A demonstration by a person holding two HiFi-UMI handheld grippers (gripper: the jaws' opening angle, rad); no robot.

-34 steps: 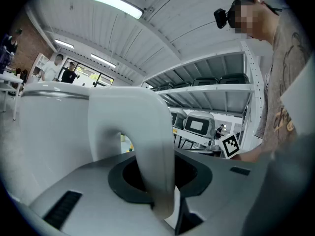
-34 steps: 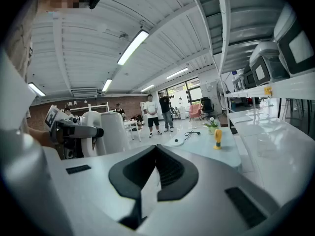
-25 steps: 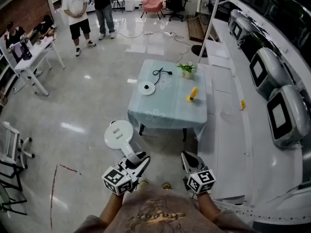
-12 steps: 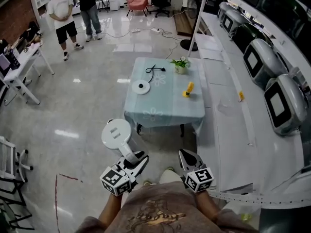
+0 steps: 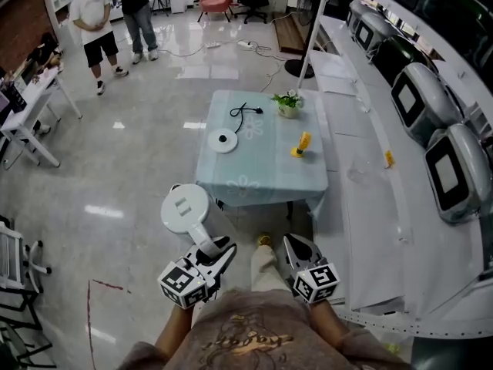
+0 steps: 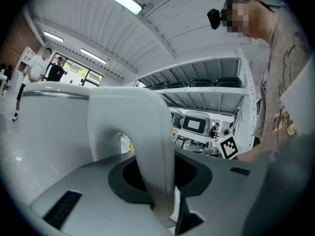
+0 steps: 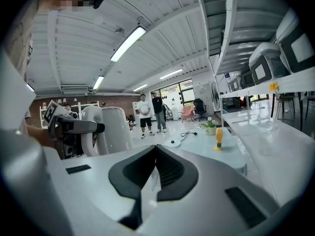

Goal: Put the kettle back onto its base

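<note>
My left gripper is shut on the curved handle of the white kettle, which hangs over the floor short of the table. In the left gripper view the kettle body fills the left side. The round white base lies on the left part of the pale blue table, with its black cord behind it. My right gripper is shut and holds nothing, beside the kettle. In the right gripper view its jaws meet, with the kettle at left and the base ahead.
A small potted plant and a yellow object also stand on the table. A long white counter with grey machines runs along the right. Two people stand at the far left by a white desk.
I have walked a little closer to the table with the kettle carried in my left gripper. My leg now shows between the two grippers. Both grips look the same.
</note>
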